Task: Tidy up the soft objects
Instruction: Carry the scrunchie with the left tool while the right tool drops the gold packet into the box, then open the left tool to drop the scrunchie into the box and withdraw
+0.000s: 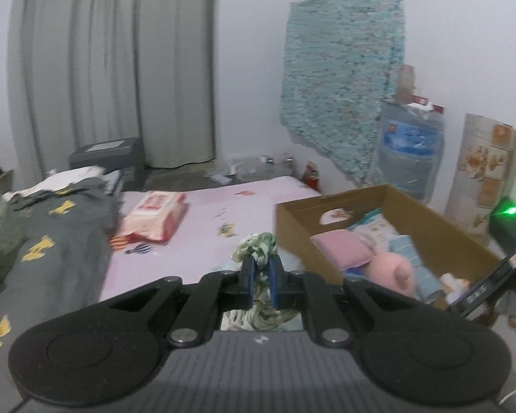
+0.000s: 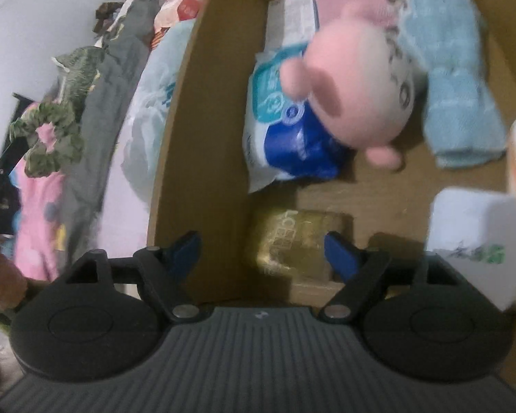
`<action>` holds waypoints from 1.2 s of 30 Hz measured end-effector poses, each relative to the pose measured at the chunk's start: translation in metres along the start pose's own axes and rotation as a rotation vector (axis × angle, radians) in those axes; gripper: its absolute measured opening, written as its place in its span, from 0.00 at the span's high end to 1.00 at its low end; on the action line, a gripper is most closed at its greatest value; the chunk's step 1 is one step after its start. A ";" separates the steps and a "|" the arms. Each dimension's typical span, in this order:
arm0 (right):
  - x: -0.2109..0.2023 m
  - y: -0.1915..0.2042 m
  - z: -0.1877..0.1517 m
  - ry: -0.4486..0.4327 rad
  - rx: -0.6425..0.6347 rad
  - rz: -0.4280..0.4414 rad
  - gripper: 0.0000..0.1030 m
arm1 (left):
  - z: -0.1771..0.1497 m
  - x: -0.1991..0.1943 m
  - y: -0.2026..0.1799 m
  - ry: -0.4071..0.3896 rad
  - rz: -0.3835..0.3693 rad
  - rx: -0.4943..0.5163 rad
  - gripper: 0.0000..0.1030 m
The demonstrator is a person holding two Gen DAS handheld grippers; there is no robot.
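My left gripper (image 1: pixel 260 264) is shut on a green patterned scrunchie (image 1: pixel 256 245), held above the pink bed sheet just left of the cardboard box (image 1: pixel 409 213). The scrunchie also shows in the right wrist view (image 2: pixel 50 137), at far left. My right gripper (image 2: pixel 263 247) is open and empty, hovering over the box (image 2: pixel 196 137). Inside lie a pink plush toy (image 2: pixel 354 79), a blue towel (image 2: pixel 454 79), a blue-white tissue pack (image 2: pixel 285 137), a gold packet (image 2: pixel 299 241) and a white block (image 2: pixel 478 237). A pink folded cloth (image 1: pixel 344 246) lies in the box too.
A red-white wipes pack (image 1: pixel 154 216) lies on the bed sheet (image 1: pixel 210 206). A grey blanket with yellow marks (image 1: pixel 48 251) covers the left side. A water bottle (image 1: pixel 409 144) and a blue patterned sheet (image 1: pixel 340 79) stand against the wall behind the box.
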State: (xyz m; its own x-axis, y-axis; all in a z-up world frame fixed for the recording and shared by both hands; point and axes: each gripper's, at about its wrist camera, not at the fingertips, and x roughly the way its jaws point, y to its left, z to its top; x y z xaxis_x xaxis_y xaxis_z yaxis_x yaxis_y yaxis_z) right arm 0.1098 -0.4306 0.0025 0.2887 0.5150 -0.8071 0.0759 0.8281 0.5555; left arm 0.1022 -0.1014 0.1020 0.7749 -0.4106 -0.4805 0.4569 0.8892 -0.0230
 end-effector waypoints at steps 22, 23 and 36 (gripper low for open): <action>-0.132 -0.049 -0.157 -0.766 0.227 0.121 0.13 | -0.014 0.146 -0.180 0.398 -0.436 0.214 0.59; -0.128 -0.053 -0.162 -0.769 0.244 0.120 0.13 | -0.017 0.146 -0.178 0.418 -0.439 0.195 0.58; -0.105 -0.047 -0.187 -0.850 0.329 -0.073 0.05 | 0.009 0.045 -0.088 0.178 -0.395 0.051 0.03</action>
State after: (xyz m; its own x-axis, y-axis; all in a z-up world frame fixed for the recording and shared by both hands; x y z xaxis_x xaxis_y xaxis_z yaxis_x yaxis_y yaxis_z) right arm -0.1027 -0.4823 0.0233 0.8682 0.0196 -0.4958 0.3519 0.6801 0.6431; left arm 0.1012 -0.1998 0.0900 0.4512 -0.6720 -0.5872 0.7277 0.6580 -0.1938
